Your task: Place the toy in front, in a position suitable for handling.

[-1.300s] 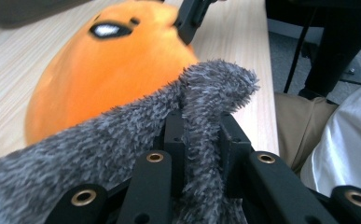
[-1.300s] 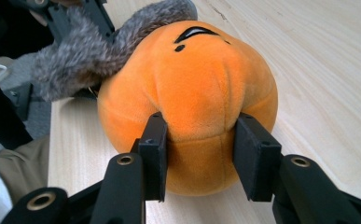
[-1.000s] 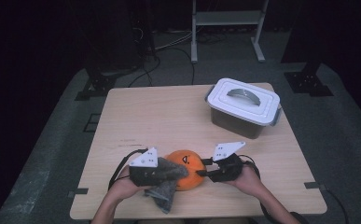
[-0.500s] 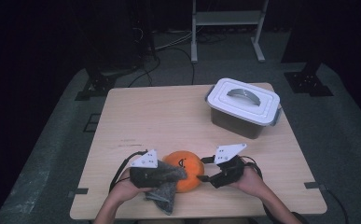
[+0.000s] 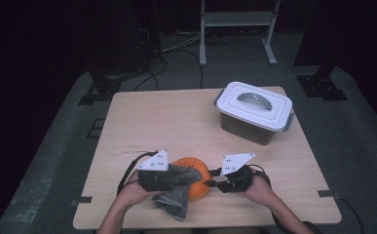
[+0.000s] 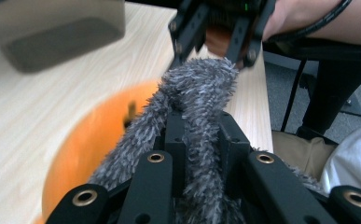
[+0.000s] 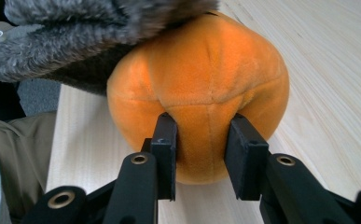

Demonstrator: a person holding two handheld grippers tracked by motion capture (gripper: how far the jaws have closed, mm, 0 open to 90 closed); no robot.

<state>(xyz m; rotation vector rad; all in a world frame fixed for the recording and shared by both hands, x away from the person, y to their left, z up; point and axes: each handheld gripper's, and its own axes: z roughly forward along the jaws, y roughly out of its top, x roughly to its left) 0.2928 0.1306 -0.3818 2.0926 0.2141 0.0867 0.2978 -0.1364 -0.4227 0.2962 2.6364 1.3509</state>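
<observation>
Not much has shifted since a second ago: the orange plush pumpkin (image 5: 195, 176) sits in the same spot at the near edge of the counter (image 5: 176, 122), and the white lidded bin (image 5: 253, 111) hasn't budged from the far right. What did change is the right tool (image 5: 214, 178): its jaws have just been closing, and in the right gripper view they now squeeze a fold of the pumpkin's orange plush (image 7: 201, 84) between the black pads (image 7: 166, 140), so it's pinching the toy from the right side. The left tool (image 5: 174, 176) is pressed tight on a grey fuzzy cloth (image 5: 175, 197); in the left gripper view the shaggy cloth (image 6: 192, 116) is clamped between the jaws and bunches up past the tips toward the right tool (image 6: 215, 32) across from it. From above, the cloth drapes over the left and top of the pumpkin and hangs down toward the near edge of the counter, just in front of the left hand (image 5: 130, 192). The right hand (image 5: 259, 187) rests low on the counter just right of the pumpkin. Both tools face each other with the pumpkin between them, touching it from either side.
</observation>
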